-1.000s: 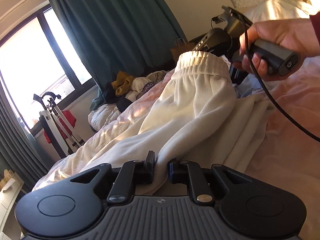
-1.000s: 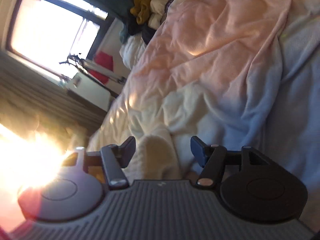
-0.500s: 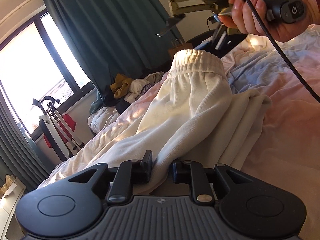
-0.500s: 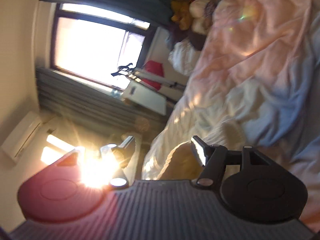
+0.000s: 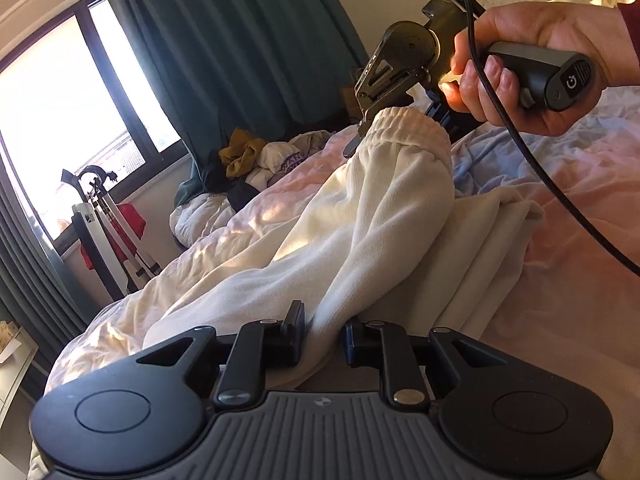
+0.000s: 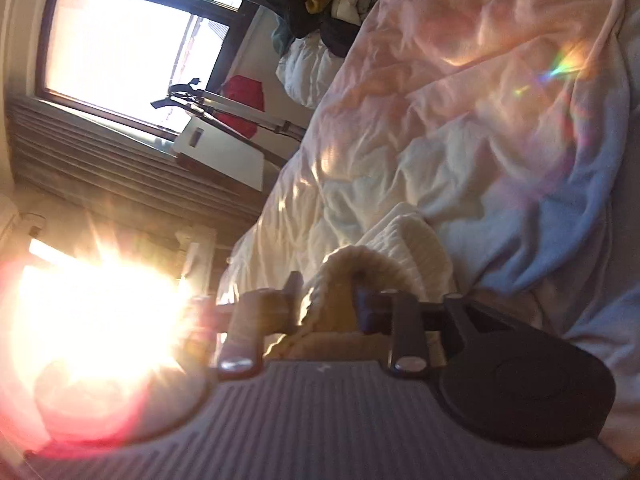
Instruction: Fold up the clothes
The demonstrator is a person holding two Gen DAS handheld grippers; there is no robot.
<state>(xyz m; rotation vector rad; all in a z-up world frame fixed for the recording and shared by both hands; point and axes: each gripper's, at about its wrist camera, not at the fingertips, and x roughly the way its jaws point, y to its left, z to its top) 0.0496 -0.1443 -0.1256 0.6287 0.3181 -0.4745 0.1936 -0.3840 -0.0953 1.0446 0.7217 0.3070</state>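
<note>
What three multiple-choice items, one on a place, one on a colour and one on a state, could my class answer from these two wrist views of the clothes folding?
1. Where does the cream garment lie?
A. on a wooden floor
B. on a bed with pink and blue bedding
C. on a kitchen counter

2. What colour is the curtain beside the window?
A. dark green
B. bright yellow
C. white

3. What are the left gripper's jaws doing?
A. hanging wide open over bare bedding
B. closed on a black cable
C. closed on a fold of the cream garment

Answers: 1 B, the garment is draped over rumpled pink and blue bedding; 2 A, the curtain shows dark green; 3 C, cream cloth is pinched between the jaws.
</note>
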